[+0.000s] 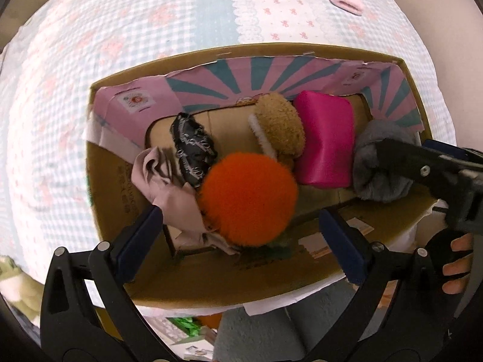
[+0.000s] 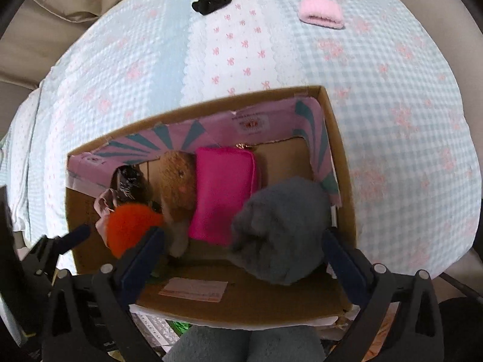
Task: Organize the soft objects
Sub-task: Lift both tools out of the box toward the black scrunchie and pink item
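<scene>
A cardboard box (image 1: 114, 181) (image 2: 341, 138) sits on the bed. Inside lie an orange fluffy ball (image 1: 247, 199) (image 2: 129, 229), a brown plush (image 1: 280, 126) (image 2: 178, 181), a magenta pouch (image 1: 326, 141) (image 2: 223, 190), a beige cloth (image 1: 169, 187), a black patterned item (image 1: 193, 147) and a grey fuzzy item (image 1: 377, 163) (image 2: 280, 226). My left gripper (image 1: 241, 241) is open above the orange ball. My right gripper (image 2: 241, 253) is open, with the grey item between its fingers at the box's right end. It shows in the left wrist view (image 1: 401, 163).
A pink rolled item (image 1: 345, 0) (image 2: 321, 13) and a black soft item (image 2: 211, 1) lie on the checked bedspread (image 1: 90, 60) (image 2: 392, 90) beyond the box. Papers and clutter lie below the box's near wall.
</scene>
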### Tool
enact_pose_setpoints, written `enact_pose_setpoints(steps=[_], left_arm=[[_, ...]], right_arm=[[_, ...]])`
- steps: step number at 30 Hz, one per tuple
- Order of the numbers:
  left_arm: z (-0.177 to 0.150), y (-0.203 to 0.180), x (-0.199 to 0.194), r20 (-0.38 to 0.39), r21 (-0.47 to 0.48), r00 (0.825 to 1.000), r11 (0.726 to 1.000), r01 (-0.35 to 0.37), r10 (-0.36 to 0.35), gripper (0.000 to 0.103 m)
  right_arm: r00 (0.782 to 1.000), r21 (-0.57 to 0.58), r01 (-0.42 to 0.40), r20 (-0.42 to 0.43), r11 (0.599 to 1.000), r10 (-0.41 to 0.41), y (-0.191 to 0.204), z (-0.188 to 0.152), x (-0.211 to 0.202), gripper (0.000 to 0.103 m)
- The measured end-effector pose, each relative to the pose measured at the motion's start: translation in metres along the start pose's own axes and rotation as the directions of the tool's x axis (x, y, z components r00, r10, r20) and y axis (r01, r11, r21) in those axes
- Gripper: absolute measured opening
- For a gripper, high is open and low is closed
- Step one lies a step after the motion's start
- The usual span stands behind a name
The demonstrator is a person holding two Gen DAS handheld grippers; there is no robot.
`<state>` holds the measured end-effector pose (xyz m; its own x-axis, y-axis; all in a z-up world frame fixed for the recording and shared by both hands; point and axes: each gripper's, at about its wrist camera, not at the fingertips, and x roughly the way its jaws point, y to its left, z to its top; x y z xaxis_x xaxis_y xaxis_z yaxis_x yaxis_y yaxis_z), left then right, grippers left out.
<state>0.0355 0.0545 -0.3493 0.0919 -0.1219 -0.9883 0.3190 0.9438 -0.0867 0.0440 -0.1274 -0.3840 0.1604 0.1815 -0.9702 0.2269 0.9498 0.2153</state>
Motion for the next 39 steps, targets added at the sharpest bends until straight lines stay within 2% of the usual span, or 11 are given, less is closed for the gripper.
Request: enact_pose_setpoints(steps=[9, 16, 25, 32, 39], left_arm=[[-0.004, 0.014, -0.023, 0.018, -0.032, 1.000, 0.999, -0.003, 0.004, 0.103], [-0.008, 0.024, -0.055, 0.052, -0.063, 0.999, 0.998, 0.002, 0.001, 0.103], [-0.013, 0.029, -0.116, 0.150, -0.113, 0.989, 0.994, 0.008, 0.009, 0.103], [-0.012, 0.025, -0.161, 0.254, -0.139, 0.967, 0.990, 0.009, 0.027, 0.103], [0.005, 0.018, -0.207, 0.372, -0.149, 0.926, 0.989, -0.002, 0.058, 0.103]], right_arm=[[1.000, -0.031, -0.003, 0.023, 1.000, 0.004, 0.006, 0.006, -0.016, 0.103], [0.999, -0.048, -0.022, 0.047, 0.999, 0.024, 0.019, 0.006, -0.032, 0.103], [0.986, -0.088, -0.008, 0.165, 0.996, 0.023, 0.034, 0.004, -0.091, 0.103], [0.960, -0.114, 0.013, 0.278, 0.993, 0.019, 0.042, -0.004, -0.146, 0.103], [0.912, -0.091, 0.038, 0.411, 0.995, 0.002, 0.035, -0.004, -0.198, 0.103]])
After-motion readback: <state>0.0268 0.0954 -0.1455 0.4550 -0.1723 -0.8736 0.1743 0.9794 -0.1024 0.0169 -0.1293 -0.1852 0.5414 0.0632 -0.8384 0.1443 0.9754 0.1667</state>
